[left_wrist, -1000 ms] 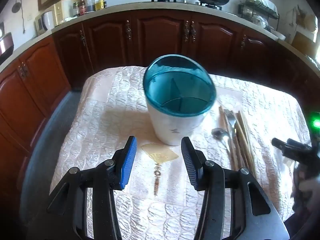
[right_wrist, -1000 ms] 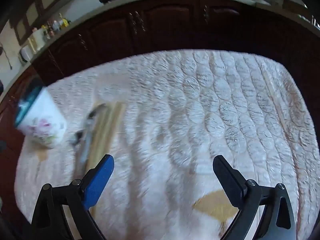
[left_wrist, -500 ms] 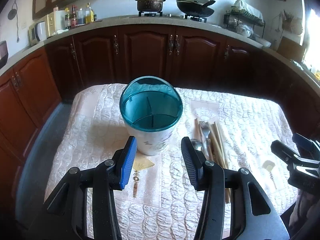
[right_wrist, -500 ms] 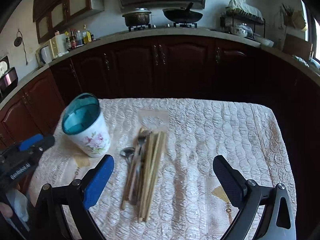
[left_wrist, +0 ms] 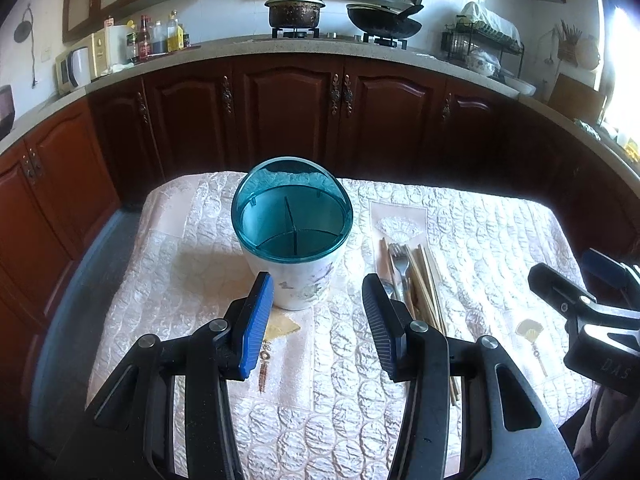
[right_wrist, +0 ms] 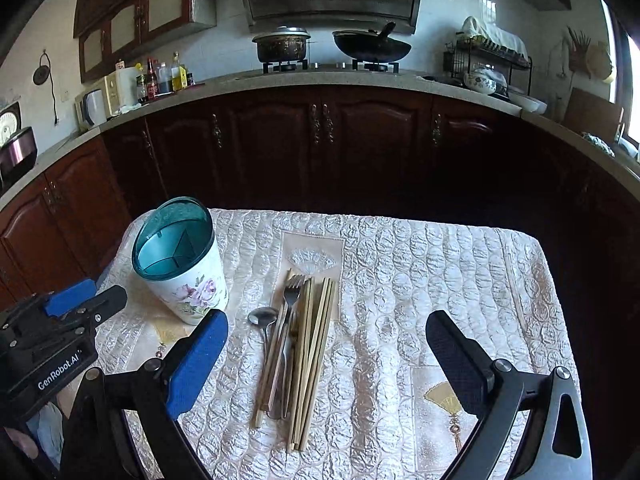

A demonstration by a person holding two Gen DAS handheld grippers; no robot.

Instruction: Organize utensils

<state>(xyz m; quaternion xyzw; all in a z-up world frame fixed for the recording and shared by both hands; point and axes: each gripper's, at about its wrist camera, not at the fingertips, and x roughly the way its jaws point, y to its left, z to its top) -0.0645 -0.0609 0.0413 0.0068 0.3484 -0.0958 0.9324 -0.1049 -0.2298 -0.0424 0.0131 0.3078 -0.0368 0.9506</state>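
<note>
A white floral utensil holder point(left_wrist: 298, 276) with a teal divided rim stands on the quilted table; it also shows in the right wrist view point(right_wrist: 188, 284). Beside it on its right lies a pile of a fork point(right_wrist: 290, 300), a spoon point(right_wrist: 262, 318) and several wooden chopsticks point(right_wrist: 316, 352); the pile shows in the left wrist view point(left_wrist: 416, 280) too. My left gripper point(left_wrist: 318, 312) is open and empty, just short of the holder. My right gripper point(right_wrist: 326, 348) is wide open and empty, above the pile's near end.
The table is covered by a cream quilted cloth point(right_wrist: 440, 280). Dark wooden cabinets point(right_wrist: 320, 148) run behind it under a counter with a pot point(right_wrist: 282, 46) and a wok point(right_wrist: 372, 48). The floor point(left_wrist: 80, 272) drops off left of the table.
Both grippers have pulled back and tilted up, so the holder and the pile look smaller and farther. The right wrist view now faces the pile squarely. Both jaws stay open.
</note>
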